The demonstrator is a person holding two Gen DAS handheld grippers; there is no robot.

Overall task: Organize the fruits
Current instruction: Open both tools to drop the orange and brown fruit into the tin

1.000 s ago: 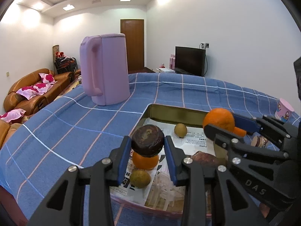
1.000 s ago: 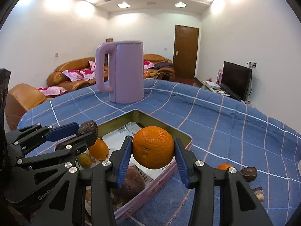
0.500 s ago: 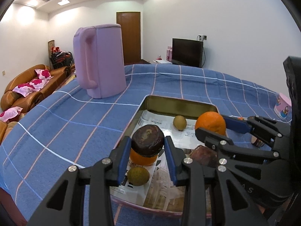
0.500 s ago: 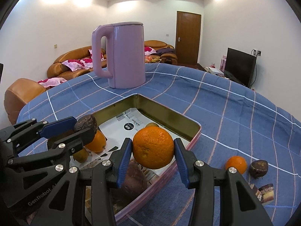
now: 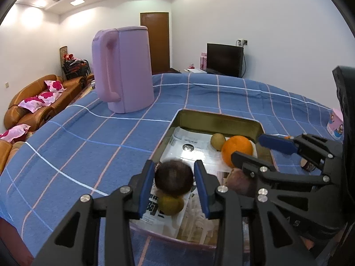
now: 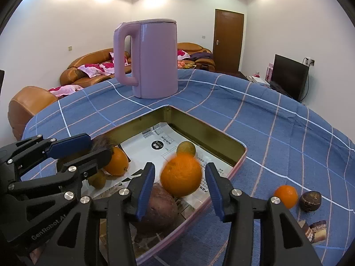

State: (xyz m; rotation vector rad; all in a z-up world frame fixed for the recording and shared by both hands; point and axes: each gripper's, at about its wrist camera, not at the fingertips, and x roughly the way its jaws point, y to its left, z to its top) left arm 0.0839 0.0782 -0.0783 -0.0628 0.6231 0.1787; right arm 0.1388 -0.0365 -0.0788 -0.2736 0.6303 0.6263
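Observation:
A gold-walled tin tray lined with printed paper lies on the blue checked cloth. My left gripper is open over the tray's near left; a blurred dark brown fruit sits loose between its fingers, above a green fruit. My right gripper is open over the tray's near right; a blurred large orange is loose between its fingers. The tray also holds a small orange, a green fruit and a reddish-brown fruit.
A tall pink kettle stands on the cloth behind the tray. A small orange, a dark brown fruit and wrapped snacks lie on the cloth right of the tray. A pink cup stands far right.
Both grippers have lowered toward the tray and opened. The dark fruit and the large orange have come free of the pads and show motion blur.

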